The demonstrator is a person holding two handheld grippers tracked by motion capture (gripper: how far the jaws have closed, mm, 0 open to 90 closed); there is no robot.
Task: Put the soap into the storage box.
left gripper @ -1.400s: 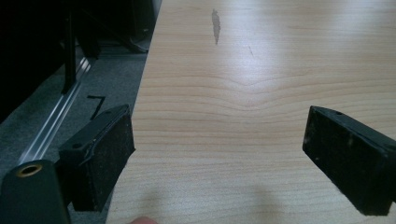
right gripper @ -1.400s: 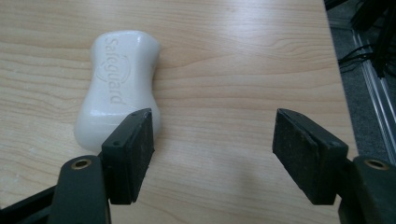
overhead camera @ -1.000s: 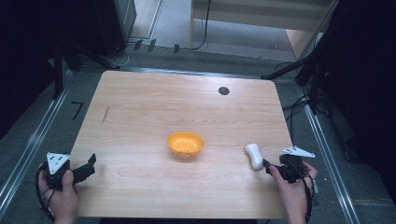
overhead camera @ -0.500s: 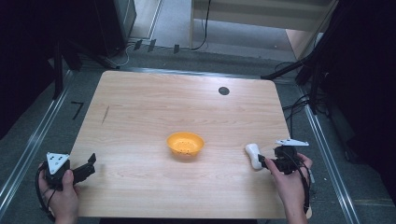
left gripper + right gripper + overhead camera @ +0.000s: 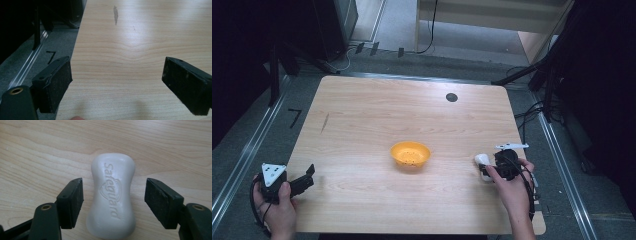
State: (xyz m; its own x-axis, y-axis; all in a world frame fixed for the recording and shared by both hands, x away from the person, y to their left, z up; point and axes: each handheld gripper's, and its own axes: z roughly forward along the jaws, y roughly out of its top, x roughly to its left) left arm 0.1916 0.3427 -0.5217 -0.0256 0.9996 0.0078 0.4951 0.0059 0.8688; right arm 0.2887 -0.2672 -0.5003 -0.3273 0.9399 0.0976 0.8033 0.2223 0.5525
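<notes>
Wooden worktop (image 5: 362,125): we see the right gripper (image 5: 113,200) open astride a white Safeguard soap bar (image 5: 112,195); left gripper (image 5: 117,82) open, empty; orange bowl (image 5: 410,154) central.

A light wooden table (image 5: 362,120) carries an orange bowl (image 5: 410,154) mid-table and a white Safeguard soap bar (image 5: 112,197) near its right edge.

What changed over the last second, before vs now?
The right gripper moved left along the table up to the white soap bar; its open jaws now straddle the bar, one on each side, not yet closed on it. The soap, the orange bowl and the left gripper, open at the near left edge, stayed put.
</notes>
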